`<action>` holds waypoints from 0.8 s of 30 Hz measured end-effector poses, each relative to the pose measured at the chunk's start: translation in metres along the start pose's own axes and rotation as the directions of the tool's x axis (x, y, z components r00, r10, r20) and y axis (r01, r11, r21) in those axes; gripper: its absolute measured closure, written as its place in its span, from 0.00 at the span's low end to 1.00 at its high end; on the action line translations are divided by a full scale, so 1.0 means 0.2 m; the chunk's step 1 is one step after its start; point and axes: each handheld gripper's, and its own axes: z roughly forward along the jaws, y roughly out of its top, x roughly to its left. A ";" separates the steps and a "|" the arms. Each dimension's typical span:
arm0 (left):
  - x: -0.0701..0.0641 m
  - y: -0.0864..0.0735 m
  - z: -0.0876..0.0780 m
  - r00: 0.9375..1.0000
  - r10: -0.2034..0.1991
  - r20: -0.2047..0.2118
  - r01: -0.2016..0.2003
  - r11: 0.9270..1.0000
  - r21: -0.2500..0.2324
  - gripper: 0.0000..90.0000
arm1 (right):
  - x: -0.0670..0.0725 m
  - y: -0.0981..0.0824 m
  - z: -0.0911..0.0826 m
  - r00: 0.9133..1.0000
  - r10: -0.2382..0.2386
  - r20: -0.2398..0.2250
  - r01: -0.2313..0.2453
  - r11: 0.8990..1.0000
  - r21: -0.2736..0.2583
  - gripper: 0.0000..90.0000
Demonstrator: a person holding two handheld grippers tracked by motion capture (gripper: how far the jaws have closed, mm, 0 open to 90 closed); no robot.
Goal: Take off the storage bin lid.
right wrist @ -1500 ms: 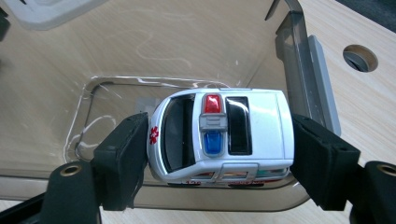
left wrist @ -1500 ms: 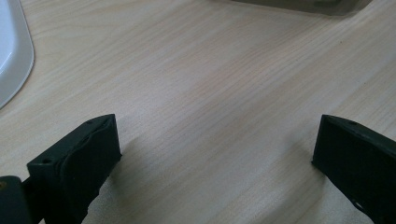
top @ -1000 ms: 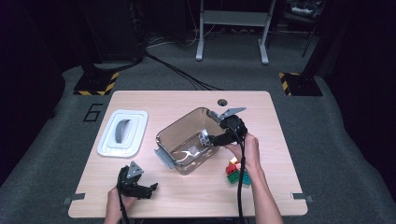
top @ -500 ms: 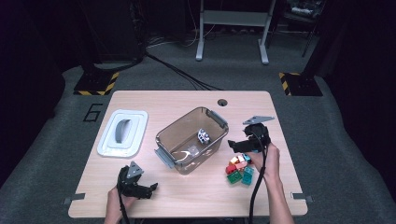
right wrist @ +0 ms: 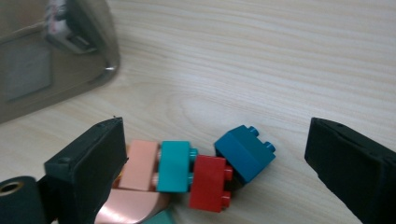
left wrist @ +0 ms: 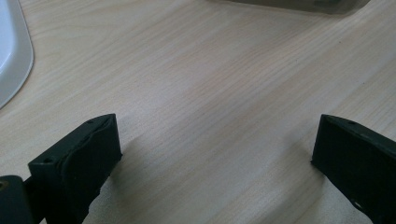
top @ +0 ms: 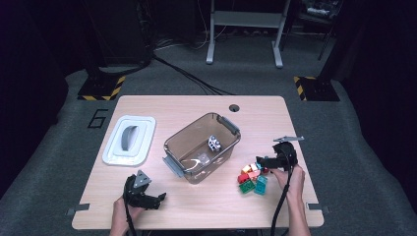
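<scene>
Right hand-held gripper, jaws just opening and empty, hovers over the brick pile on the table; one piece (black-and-white) lies in the bin, most remain.

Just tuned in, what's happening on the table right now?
A person is moving toy bricks into the clear bin, which already holds one piece. The right claw is over the brick pile with its jaws wide apart, pressing on nothing; they have just been closing a little. A blue brick and a red brick lie between them. The left claw is open above bare table. The bin's lid lies off to the left.
</scene>
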 end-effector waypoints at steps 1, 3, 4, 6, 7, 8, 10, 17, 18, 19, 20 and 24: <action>0.00 0.00 0.00 1.000 0.000 0.000 0.000 1.000 0.000 0.01 | -0.01 0.00 0.01 1.000 0.011 0.010 -0.011 1.000 0.002 0.08; 0.00 0.00 0.00 1.000 0.000 0.000 0.000 1.000 0.000 0.01 | -0.03 0.00 0.04 0.999 0.050 0.017 -0.050 0.999 0.003 0.09; 0.00 0.00 0.00 1.000 -0.001 0.000 0.001 1.000 -0.001 0.01 | -0.04 0.00 0.05 0.998 0.061 0.027 -0.061 0.998 0.004 0.10; 0.00 0.00 0.00 1.000 0.000 0.000 0.000 1.000 0.000 0.01 | -0.04 0.00 0.07 0.996 0.085 0.035 -0.085 0.996 0.003 0.13; 0.00 0.00 0.00 1.000 0.000 0.000 0.000 1.000 0.000 0.01 | -0.05 0.00 0.08 0.995 0.090 0.045 -0.090 0.996 0.008 0.15; 0.00 0.00 0.00 1.000 0.001 0.000 -0.001 1.000 0.000 0.01 | -0.05 0.00 0.09 0.994 0.090 0.057 -0.091 0.996 0.011 0.15; 0.00 0.00 0.00 1.000 0.000 0.000 0.000 1.000 0.000 0.01 | -0.06 0.00 0.11 0.993 0.100 0.070 -0.102 0.994 0.025 0.18; 0.00 0.00 0.00 1.000 0.000 0.000 0.000 1.000 0.000 0.01 | -0.07 -0.02 0.10 0.984 0.136 0.117 -0.144 0.988 0.059 0.29; 0.00 0.00 0.00 1.000 0.001 0.000 -0.001 1.000 0.000 0.01 | -0.08 -0.03 0.10 0.984 0.126 0.127 -0.134 0.989 0.059 0.30; 0.00 0.00 0.00 1.000 0.001 0.000 -0.001 1.000 0.000 0.01 | -0.08 -0.03 0.10 0.983 0.133 0.129 -0.141 0.988 0.061 0.30; 0.00 0.00 0.00 1.000 0.000 0.001 0.000 1.000 0.000 0.01 | -0.08 -0.03 0.09 0.983 0.128 0.128 -0.137 0.989 0.058 0.31; 0.00 0.00 0.00 1.000 0.000 0.000 0.000 1.000 -0.001 0.01 | -0.10 -0.04 0.08 0.981 0.132 0.145 -0.142 0.988 0.059 0.37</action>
